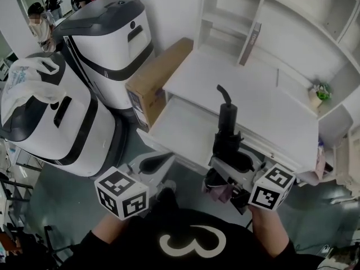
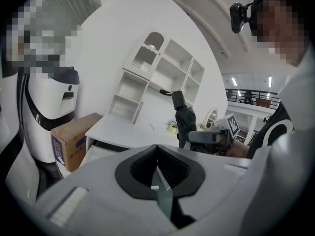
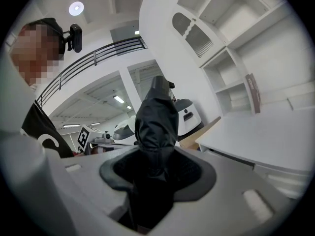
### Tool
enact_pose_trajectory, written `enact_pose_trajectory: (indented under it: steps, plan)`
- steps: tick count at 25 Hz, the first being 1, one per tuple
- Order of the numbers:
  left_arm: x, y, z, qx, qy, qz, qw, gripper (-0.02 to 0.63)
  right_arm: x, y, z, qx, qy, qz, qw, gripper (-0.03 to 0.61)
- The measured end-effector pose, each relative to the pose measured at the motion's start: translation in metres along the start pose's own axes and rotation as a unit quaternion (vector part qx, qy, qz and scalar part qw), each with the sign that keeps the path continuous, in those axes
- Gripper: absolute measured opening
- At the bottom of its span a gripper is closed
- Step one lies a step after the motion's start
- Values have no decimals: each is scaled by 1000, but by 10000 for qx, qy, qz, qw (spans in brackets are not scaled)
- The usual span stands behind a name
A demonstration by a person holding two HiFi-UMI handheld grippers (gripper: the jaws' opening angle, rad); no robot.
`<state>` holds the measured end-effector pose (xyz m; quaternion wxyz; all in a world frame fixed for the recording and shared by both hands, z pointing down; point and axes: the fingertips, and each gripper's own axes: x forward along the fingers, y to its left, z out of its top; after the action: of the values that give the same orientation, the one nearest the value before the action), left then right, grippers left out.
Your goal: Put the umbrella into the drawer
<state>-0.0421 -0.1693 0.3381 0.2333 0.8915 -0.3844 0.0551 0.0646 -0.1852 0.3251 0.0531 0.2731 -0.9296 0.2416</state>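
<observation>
A black folded umbrella (image 1: 228,122) stands upright in my right gripper (image 1: 227,161), whose jaws are shut on its lower part; its curved handle points up. In the right gripper view the umbrella (image 3: 155,132) fills the space between the jaws of the right gripper (image 3: 155,178). It hangs just in front of the white desk (image 1: 264,103), over the edge of the open white drawer (image 1: 183,129). My left gripper (image 1: 153,163) is lower left of the drawer, jaws together and empty. The left gripper view shows the umbrella (image 2: 185,119) to the right of the desk (image 2: 123,129).
A brown cardboard box (image 1: 157,77) leans at the desk's left end, beside the drawer. Two large white-and-dark machines (image 1: 107,38) (image 1: 50,117) stand left of it. A white shelf unit (image 1: 236,16) rises behind the desk, with a small potted plant (image 1: 319,93) at the right.
</observation>
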Motion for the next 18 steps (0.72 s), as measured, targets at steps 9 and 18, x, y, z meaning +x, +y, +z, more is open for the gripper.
enact_pose_trajectory:
  steps: [9,18]
  plan:
    - [31,81,16,-147,193,80,9997,8,79,-59,13,-196,388,-263,9987,189]
    - [62,147,20,-133,481,227,9985,8,150,-115,-9,-630,1294,-255,9893,189]
